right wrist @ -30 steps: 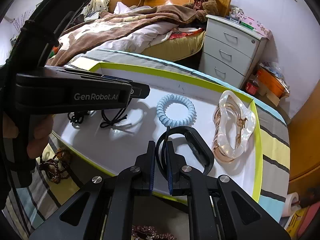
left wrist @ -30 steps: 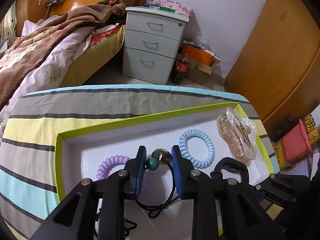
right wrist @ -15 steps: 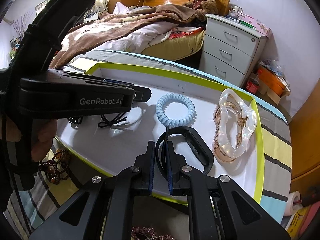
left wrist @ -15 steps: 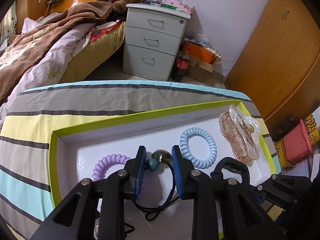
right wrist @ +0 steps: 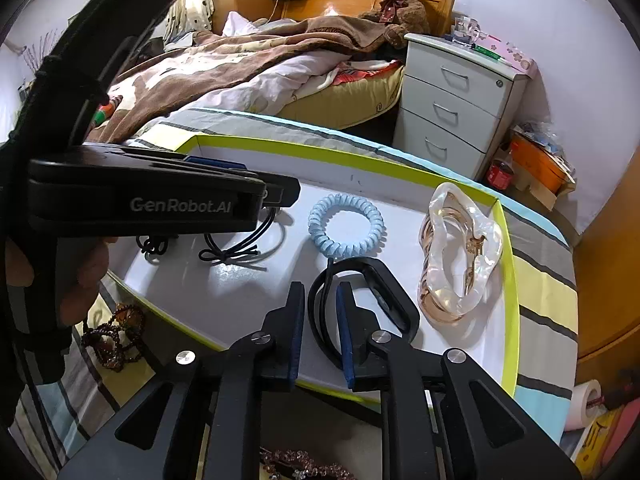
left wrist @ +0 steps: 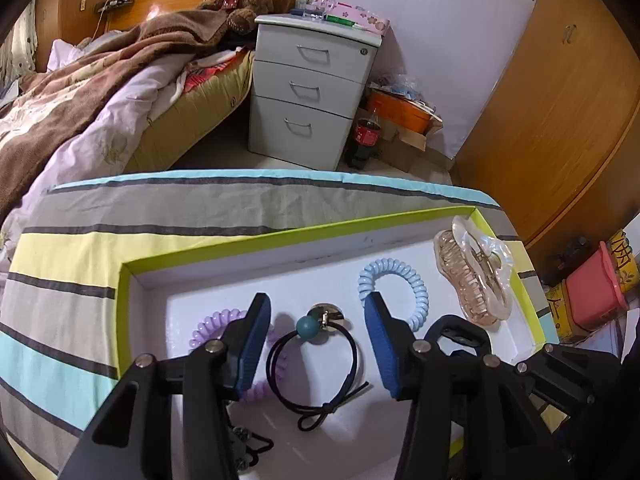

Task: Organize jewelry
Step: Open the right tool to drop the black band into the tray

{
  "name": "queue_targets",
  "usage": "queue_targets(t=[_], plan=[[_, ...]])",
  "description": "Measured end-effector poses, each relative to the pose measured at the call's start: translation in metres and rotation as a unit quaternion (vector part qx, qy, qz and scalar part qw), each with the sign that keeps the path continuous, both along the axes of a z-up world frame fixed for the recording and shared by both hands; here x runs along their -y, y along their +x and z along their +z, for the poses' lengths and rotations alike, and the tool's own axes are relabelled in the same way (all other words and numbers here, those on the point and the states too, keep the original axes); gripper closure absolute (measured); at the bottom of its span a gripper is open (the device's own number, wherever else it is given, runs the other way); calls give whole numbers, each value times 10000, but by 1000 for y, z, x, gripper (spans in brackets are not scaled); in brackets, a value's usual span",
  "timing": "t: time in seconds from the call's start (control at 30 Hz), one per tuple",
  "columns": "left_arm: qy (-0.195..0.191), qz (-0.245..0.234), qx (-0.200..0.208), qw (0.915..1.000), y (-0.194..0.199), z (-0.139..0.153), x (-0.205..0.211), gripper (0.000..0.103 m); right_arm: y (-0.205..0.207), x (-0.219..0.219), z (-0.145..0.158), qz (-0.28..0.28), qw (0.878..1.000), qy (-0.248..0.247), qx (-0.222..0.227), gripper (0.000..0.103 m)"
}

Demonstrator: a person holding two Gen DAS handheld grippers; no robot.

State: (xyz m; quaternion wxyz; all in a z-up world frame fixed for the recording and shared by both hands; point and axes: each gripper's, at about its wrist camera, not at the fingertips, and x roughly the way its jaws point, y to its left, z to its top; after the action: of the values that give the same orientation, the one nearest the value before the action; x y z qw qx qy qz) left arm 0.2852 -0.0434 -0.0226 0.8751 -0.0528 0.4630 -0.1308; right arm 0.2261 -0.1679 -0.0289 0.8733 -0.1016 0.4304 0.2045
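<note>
So both claws had just been opening at this point. The left claw [left wrist: 316, 340] went from pinching the black hair tie [left wrist: 314, 364], the one with the teal bead, to standing well apart, and the tie lay flat on the white floor of the tray [left wrist: 280, 240] between the two pads, not touched by either as far as I could see. I'd call that one delivered.

The right claw [right wrist: 320, 328] had only cracked open a bit. The black clip [right wrist: 384, 292] sat in the tray with its thin loop end running through the narrow gap; the pads looked just clear of it, though it was close.

Everything else was in the tray in a row: purple coil tie [left wrist: 212, 324] half hidden behind the left finger, blue coil tie [left wrist: 394, 292] just beside the right finger, and the clear hair claw clip [left wrist: 474, 276] at the far end. A beaded bracelet [right wrist: 114, 336] was outside the tray on the striped cloth [left wrist: 200, 208], so my guess was that it came next, once both claws backed out without snagging the tie.
</note>
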Motion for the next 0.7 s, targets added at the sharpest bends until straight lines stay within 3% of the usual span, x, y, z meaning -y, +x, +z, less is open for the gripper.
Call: queue_targets(t=[0.3, 0.37, 0.7], plan=[[-79, 44, 177, 9998, -23, 18, -7, 47, -13, 4, 12, -71, 9998, 123, 164, 80], [-90, 53, 219, 9997, -29, 23, -8, 46, -17, 5, 15, -81, 9997, 157, 188, 74], [-47, 69, 509, 9987, -66, 46, -16, 43, -41, 8, 33, -197, 9986, 314, 388, 74]])
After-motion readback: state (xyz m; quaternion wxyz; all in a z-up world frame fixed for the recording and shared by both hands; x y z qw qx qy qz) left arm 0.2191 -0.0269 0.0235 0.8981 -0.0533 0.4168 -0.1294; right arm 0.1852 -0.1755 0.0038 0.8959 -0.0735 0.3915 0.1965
